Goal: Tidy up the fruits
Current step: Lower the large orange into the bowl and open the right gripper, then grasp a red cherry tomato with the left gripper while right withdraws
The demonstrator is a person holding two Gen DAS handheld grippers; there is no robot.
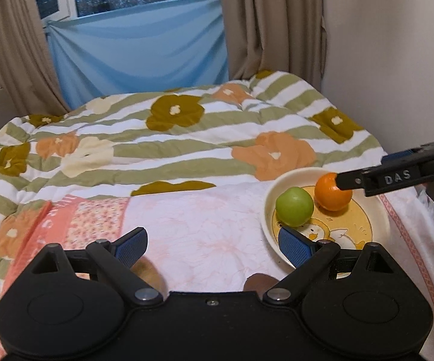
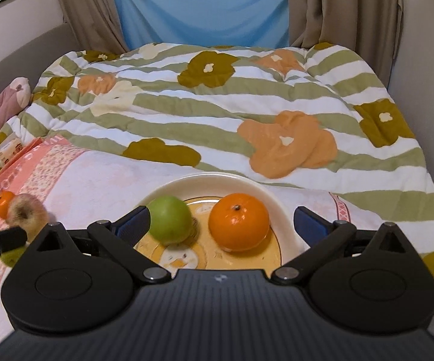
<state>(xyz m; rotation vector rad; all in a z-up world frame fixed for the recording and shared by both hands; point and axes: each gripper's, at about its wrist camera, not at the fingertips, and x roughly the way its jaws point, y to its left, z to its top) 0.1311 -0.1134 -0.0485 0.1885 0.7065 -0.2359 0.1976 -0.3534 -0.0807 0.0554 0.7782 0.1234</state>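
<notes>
My right gripper (image 2: 221, 224) hung with jaws spread wide above the orange (image 2: 239, 221), which sat beside the green apple (image 2: 170, 219) in the bowl (image 2: 265, 192); I judged that drop-off done. My left gripper (image 1: 212, 242) was spread and empty; next it needed the brownish apple (image 2: 26, 212) out on the cloth

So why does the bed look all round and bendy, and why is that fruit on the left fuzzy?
Right wrist view: the fisheye lens curves the quilt like a dome, and the brownish fruit at the left edge is smeared by blur, while the orange stays sharp. Left wrist view: same bending, and its corners go dark.
</notes>
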